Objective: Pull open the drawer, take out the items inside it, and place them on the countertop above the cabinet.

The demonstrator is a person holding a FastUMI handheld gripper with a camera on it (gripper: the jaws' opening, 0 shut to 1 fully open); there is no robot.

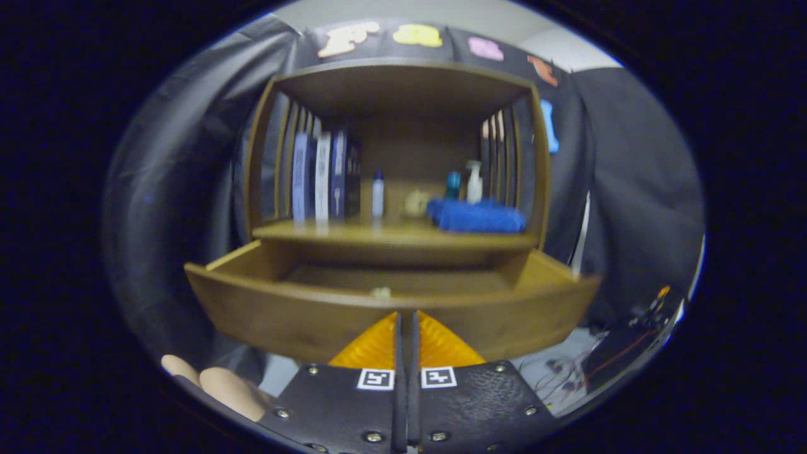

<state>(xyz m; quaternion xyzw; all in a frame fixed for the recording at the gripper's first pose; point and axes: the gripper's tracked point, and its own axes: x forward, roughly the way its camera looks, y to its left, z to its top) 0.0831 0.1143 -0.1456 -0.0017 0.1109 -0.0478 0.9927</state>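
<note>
The claw (pixel 407 328) is clenched: its two orange fingers (pixel 376 347) lie side by side with only a thin dark slit between them, and nothing is held. Their tips rest against, or just short of, the front panel of the drawer (pixel 284 309); contact cannot be told. The wooden drawer stands pulled out from the cabinet (pixel 403 82), directly at 12 o'clock from the fingertips. A small pale item (pixel 381 292) shows just over the drawer's front edge, slightly toward 11 o'clock of the tips; it is too blurred to name.

Above the drawer, the cabinet's table (pixel 391 234) carries a row of upright books (pixel 321 176) at 11 o'clock, a small white bottle (pixel 377 194) beside them, a roundish pale object (pixel 415 203) near the middle, and a folded blue cloth (pixel 478 215) at 1 o'clock. A teal bottle (pixel 452 184) and a white pump bottle (pixel 474 181) stand just behind the cloth.

Part of a person's hand (pixel 220 386) shows at 8 o'clock of the claw.
</note>
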